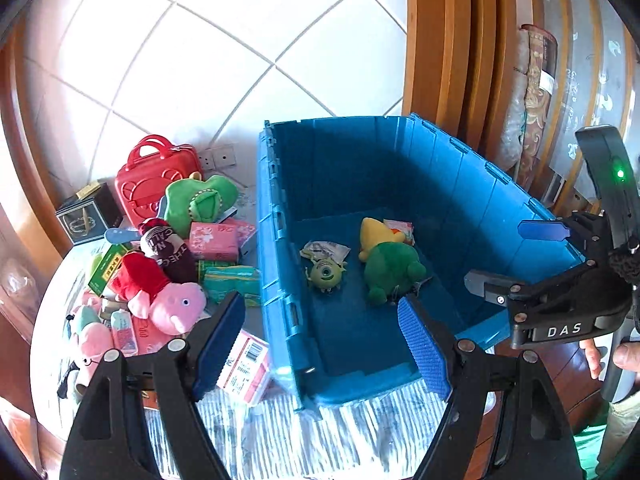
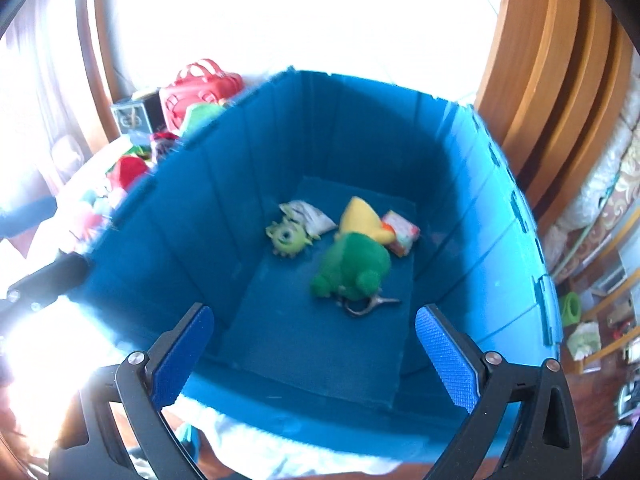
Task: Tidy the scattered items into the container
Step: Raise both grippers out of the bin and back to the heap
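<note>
Two grippers, both spread and holding nothing.
The left gripper (image 1: 322, 340) and right gripper (image 2: 314, 350) hover over the blue crate (image 2: 224, 184).

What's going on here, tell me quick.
A person holding two claws is clearing toys into the blue bin. Both the left claw and right claw are open and empty. A green plush and a one-eyed monster toy already lie inside; the pink pig plush waits outside.
</note>
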Tool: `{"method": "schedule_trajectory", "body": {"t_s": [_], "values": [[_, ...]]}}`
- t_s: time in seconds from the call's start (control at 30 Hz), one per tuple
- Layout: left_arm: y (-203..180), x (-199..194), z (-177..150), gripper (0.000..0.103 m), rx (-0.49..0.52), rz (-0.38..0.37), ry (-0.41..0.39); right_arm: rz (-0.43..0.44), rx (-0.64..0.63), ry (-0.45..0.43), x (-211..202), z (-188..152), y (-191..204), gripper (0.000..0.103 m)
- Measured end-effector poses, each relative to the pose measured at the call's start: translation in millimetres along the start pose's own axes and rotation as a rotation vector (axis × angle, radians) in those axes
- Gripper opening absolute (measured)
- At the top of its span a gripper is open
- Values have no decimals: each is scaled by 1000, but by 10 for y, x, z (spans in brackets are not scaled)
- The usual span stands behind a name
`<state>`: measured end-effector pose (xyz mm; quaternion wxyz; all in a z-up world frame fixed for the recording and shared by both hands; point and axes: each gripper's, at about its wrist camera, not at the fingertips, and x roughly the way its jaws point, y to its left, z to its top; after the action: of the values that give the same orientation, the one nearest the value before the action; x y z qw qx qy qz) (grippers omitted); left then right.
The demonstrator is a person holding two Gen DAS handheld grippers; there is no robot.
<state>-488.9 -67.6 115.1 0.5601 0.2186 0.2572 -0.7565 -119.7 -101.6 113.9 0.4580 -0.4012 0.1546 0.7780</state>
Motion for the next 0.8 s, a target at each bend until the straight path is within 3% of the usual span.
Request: {"method": "schedule_trajectory", "body": {"t_s": [0.37,0.47,0.53,0.63,0.8], "values": [[1539,-711,-940,79,-95,71,-49,75,29,-136,-438,-30,1535,103],[1929,-826,-1185,79,-107,139,-56,114,16,-143,-408,-70,1997,103],[2167,-854,-1310,79,-131,199,-45,142,-7,-141,-370,-87,2296,103],[2493,-795,-1484,79,-167,224,-11,198,-27,-124,-260,-95,2679,103],[2976,-574,-1787,79,-280,207,61,273,-91,-84,95,-91,3099,103]]}}
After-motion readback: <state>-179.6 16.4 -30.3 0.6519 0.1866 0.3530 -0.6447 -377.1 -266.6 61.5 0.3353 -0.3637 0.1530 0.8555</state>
